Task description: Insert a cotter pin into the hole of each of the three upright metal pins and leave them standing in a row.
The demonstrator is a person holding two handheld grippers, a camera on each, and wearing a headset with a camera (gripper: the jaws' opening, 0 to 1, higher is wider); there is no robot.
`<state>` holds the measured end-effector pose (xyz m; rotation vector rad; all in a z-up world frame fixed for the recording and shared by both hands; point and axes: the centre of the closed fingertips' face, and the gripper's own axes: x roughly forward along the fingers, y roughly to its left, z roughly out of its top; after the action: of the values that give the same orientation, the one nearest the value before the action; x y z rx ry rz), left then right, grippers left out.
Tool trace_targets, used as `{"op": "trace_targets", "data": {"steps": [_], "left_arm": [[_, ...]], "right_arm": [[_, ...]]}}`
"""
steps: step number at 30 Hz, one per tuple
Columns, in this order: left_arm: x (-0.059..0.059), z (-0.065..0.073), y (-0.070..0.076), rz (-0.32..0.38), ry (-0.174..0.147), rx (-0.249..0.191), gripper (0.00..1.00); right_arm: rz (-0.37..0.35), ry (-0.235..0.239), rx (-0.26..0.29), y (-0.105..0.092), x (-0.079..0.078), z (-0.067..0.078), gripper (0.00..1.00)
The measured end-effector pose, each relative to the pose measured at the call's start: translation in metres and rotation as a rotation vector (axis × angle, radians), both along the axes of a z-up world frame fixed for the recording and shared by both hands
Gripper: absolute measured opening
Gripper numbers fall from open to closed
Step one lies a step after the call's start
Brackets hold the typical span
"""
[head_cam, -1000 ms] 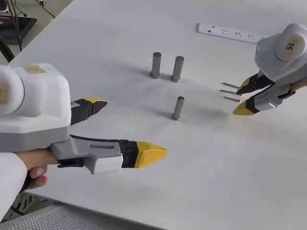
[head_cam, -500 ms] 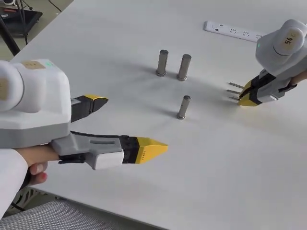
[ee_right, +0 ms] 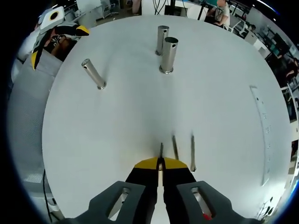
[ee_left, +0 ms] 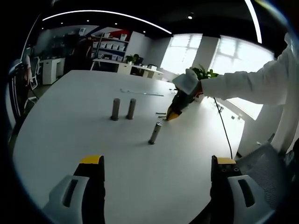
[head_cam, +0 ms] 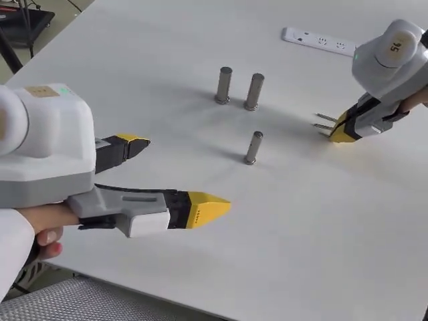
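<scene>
Three grey metal pins stand upright on the white table: two side by side at the back point(head_cam: 223, 85) point(head_cam: 253, 91) and a shorter one point(head_cam: 252, 148) nearer me. Three cotter pins point(head_cam: 324, 122) lie to their right. My right gripper point(head_cam: 338, 132) is down at the table, shut on the end of one cotter pin point(ee_right: 161, 151); the other two point(ee_right: 174, 147) point(ee_right: 192, 151) lie beside it. My left gripper point(head_cam: 177, 175) hovers open at the lower left with nothing between its fingers, its view facing the metal pins point(ee_left: 154, 133) point(ee_left: 115, 108) point(ee_left: 131, 108).
A white power strip point(head_cam: 317, 40) lies at the table's far edge behind the right gripper. The table's point(head_cam: 301, 227) near edge runs under my left hand, with a grey chair point(head_cam: 80, 301) below it.
The right gripper, open beside the cotter pins a second ago, has closed on one of them. The left gripper has held its place.
</scene>
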<state>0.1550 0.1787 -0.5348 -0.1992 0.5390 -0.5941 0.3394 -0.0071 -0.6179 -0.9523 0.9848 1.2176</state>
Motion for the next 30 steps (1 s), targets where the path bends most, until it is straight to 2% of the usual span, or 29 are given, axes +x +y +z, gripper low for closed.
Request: {"op": "trace_targets", "data": {"steps": [1, 6, 9, 18, 21, 28, 30], "left_arm": [[0.000, 0.000, 0.000, -0.001, -0.001, -0.001, 0.94], [0.001, 0.005, -0.003, -0.010, -0.020, -0.003, 0.94], [0.001, 0.007, -0.005, -0.020, -0.023, -0.002, 0.94], [0.000, 0.009, -0.014, -0.053, -0.015, 0.003, 0.94], [0.002, 0.012, -0.017, -0.063, -0.024, -0.001, 0.96], [0.006, 0.019, -0.026, -0.092, -0.032, 0.008, 0.95], [0.006, 0.019, -0.029, -0.104, -0.030, 0.014, 0.91]], "right_arm": [[-0.036, 0.007, 0.001, 0.000, 0.000, 0.000, 0.00], [-0.006, -0.014, 0.009, 0.000, -0.001, 0.001, 0.00], [-0.016, -0.001, 0.017, 0.002, -0.005, 0.001, 0.00], [-0.054, -0.067, 0.024, -0.004, -0.007, 0.015, 0.00], [-0.066, -0.100, 0.025, -0.011, -0.009, 0.021, 0.00], [-0.093, -0.138, 0.123, -0.009, -0.026, 0.039, 0.00], [-0.099, -0.154, 0.154, -0.007, -0.030, 0.044, 0.00]]}}
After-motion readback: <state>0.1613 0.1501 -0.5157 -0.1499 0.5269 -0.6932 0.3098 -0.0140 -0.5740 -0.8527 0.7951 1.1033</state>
